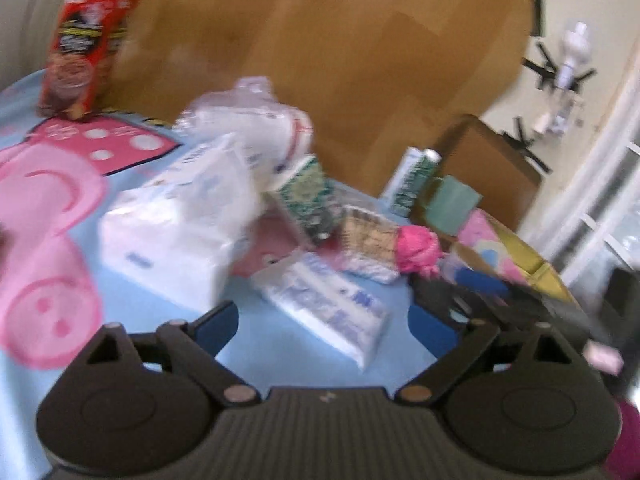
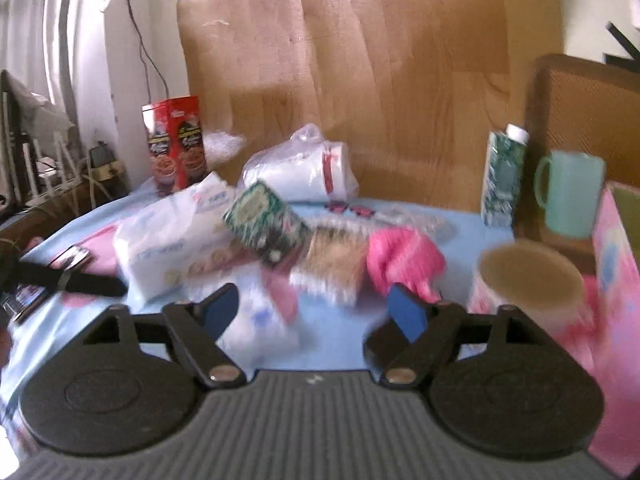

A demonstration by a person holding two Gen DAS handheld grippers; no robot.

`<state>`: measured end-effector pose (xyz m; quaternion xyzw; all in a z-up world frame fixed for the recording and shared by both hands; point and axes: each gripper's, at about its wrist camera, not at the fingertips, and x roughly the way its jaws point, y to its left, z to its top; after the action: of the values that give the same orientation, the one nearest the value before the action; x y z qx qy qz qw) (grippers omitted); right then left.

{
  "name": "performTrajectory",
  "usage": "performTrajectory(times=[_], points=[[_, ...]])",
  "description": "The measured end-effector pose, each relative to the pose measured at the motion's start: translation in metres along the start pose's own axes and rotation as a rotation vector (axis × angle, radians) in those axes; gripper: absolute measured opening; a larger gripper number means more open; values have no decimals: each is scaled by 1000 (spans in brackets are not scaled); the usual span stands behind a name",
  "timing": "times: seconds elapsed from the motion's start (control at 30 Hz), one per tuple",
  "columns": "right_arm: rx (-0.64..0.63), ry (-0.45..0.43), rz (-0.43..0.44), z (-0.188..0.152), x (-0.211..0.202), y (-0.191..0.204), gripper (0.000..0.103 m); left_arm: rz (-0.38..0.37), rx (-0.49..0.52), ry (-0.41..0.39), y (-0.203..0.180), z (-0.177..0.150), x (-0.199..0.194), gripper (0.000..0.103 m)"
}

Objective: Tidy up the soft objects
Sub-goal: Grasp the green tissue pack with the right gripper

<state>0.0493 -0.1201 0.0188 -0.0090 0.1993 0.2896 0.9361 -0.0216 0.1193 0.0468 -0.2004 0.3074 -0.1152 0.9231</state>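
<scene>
Soft packs lie in a heap on the light blue cartoon bedsheet [image 1: 256,344]. A big white tissue package [image 1: 176,236] [image 2: 172,240] is at the left. A flat white-and-blue pack [image 1: 332,312] lies just ahead of my left gripper [image 1: 326,328], between its open blue pads, which do not touch it. Behind are a clear bag of white goods [image 1: 256,128] [image 2: 304,172], a green patterned box [image 1: 308,200] [image 2: 264,220], a beige pack [image 1: 368,244] [image 2: 336,264] and a pink cloth [image 1: 418,250] [image 2: 404,264]. My right gripper [image 2: 314,312] stands open, its right pad close to the pink cloth.
A red snack box [image 1: 88,48] [image 2: 176,144] stands at the back left. At the right are a green carton [image 2: 502,180], a teal mug [image 2: 572,196], a round pink tub [image 2: 532,280] and a pink box [image 2: 616,280]. A wooden board [image 2: 360,60] backs the bed.
</scene>
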Motion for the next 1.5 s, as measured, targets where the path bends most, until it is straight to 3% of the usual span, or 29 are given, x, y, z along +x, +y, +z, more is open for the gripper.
performTrajectory(times=[0.17, 0.3, 0.37, 0.4, 0.5, 0.6, 0.73, 0.87, 0.9, 0.93, 1.0, 1.17, 1.23, 1.27, 1.3, 1.37, 1.5], points=[[-204, 31, 48, 25, 57, 23, 81, -92, 4, -44, 13, -9, -13, 95], [-361, 111, 52, 25, 112, 42, 84, -99, -52, -71, 32, -19, -34, 96], [-455, 102, 11, 18, 125, 50, 58, -83, -67, -82, 38, -23, -43, 96], [-485, 102, -9, 18, 126, 52, 57, -78, -75, -86, 42, -24, -45, 96], [-381, 65, 29, 33, 96, 41, 55, -76, -102, -99, 49, -28, -54, 96], [-362, 53, 69, 43, 48, 38, 56, -111, -115, -102, 52, -27, -57, 96], [-375, 207, 199, 22, -22, 23, 61, -186, -93, -88, 38, -28, -53, 98], [-464, 330, 163, -26, -54, 22, 65, -267, -57, -36, 13, -28, -37, 98], [-462, 331, 147, -36, -58, 21, 73, -273, -48, -21, 6, -29, -32, 96], [-443, 322, 134, -43, -60, 21, 83, -273, -39, -1, -2, -29, -26, 95], [-362, 288, 117, -54, -65, 17, 91, -273, -29, 37, -14, -31, -17, 91], [-180, 224, 111, -71, -66, 12, 91, -232, 20, 141, -37, -42, 5, 83], [-159, 188, 101, -71, -65, 11, 89, -232, 24, 186, -42, -46, 18, 77], [-153, 176, 101, -72, -62, 14, 85, -243, 23, 220, -45, -49, 28, 68], [-147, 160, 103, -73, -60, 14, 72, -246, 18, 252, -47, -51, 36, 62], [-156, 124, 64, -75, -62, 18, 63, -235, 45, 254, -59, -51, 44, 63], [-149, 14, -23, -74, -91, 0, 61, -282, 133, 247, -99, -35, 53, 63]])
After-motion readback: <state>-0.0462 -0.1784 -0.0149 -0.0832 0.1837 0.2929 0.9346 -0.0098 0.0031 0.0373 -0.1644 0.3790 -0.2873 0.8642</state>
